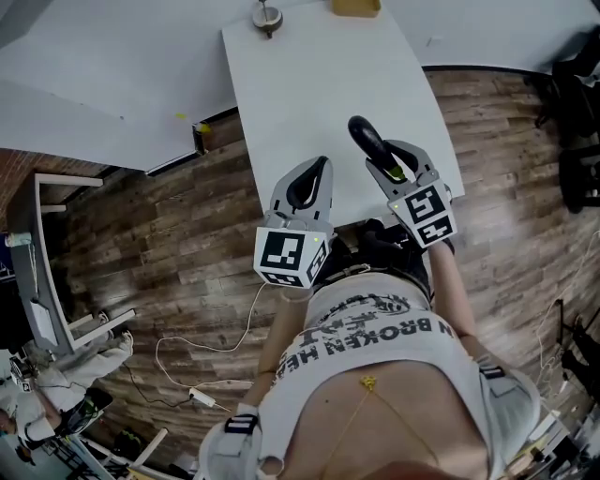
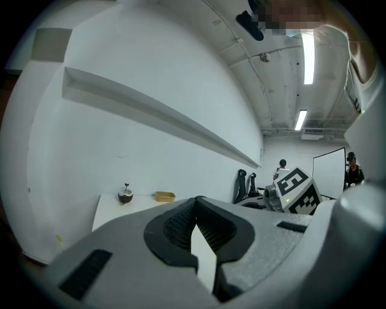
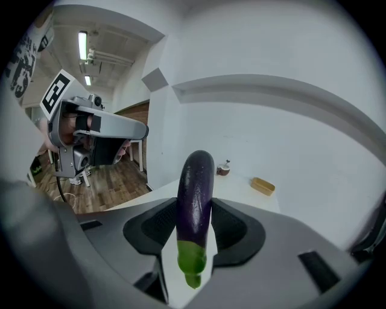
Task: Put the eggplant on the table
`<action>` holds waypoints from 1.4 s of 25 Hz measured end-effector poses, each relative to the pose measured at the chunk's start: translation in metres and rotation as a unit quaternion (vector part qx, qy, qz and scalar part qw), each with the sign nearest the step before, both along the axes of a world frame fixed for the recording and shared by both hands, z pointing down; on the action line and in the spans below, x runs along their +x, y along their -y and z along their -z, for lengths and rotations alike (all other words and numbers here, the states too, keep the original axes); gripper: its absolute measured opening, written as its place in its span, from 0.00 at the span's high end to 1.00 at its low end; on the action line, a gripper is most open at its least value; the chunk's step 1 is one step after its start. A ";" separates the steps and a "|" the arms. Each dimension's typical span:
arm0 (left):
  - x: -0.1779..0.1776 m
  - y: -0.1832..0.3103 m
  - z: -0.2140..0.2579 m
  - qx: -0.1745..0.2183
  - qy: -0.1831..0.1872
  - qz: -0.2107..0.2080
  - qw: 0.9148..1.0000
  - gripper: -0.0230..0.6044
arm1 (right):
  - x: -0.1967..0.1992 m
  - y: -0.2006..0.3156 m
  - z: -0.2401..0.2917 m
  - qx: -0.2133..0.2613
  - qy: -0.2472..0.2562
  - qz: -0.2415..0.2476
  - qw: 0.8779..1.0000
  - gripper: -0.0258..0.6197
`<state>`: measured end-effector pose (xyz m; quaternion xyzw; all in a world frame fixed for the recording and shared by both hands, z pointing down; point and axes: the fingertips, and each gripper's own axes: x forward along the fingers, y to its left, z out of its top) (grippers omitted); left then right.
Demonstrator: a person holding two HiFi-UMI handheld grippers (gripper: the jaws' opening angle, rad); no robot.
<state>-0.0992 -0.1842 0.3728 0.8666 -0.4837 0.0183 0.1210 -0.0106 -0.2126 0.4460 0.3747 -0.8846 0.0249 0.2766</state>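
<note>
While over the table (image 1: 300,84), right gripper (image 1: 387,156) clamped on the eggplant (image 3: 196,193), left gripper (image 1: 321,169) empty, jaws together.

table (image 1: 309,103) mostly bare, cup (image 1: 267,16) and tan box (image 1: 356,7) at far end

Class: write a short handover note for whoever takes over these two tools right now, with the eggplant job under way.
Left tool: jaws together, nothing in them, held beside the right one at the table's near end.
Right tool: clamped on the eggplant, green stem end towards the hand, purple end pointing out.
Table: white; the eggplant hangs over its near end, not resting on it.
Done: eggplant gripped and over the table.
Left: lower it onto bare tabletop, open the right tool, draw back.
</note>
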 end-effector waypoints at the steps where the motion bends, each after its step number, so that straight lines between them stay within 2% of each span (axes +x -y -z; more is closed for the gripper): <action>1: 0.003 0.002 0.001 -0.001 0.000 0.006 1.000 0.95 | 0.003 0.003 -0.001 -0.001 -0.003 0.007 1.000 0.69; 8: 0.019 0.013 0.001 -0.005 -0.001 0.042 0.999 0.95 | 0.016 0.020 -0.001 -0.005 -0.004 0.042 0.999 0.69; 14: 0.025 0.022 0.001 -0.010 0.002 0.058 0.998 0.95 | 0.022 0.029 -0.001 -0.010 0.000 0.056 0.998 0.69; 35: 0.024 0.022 -0.002 -0.014 0.008 0.075 0.997 0.95 | 0.018 0.036 -0.020 -0.026 -0.011 0.085 0.996 0.69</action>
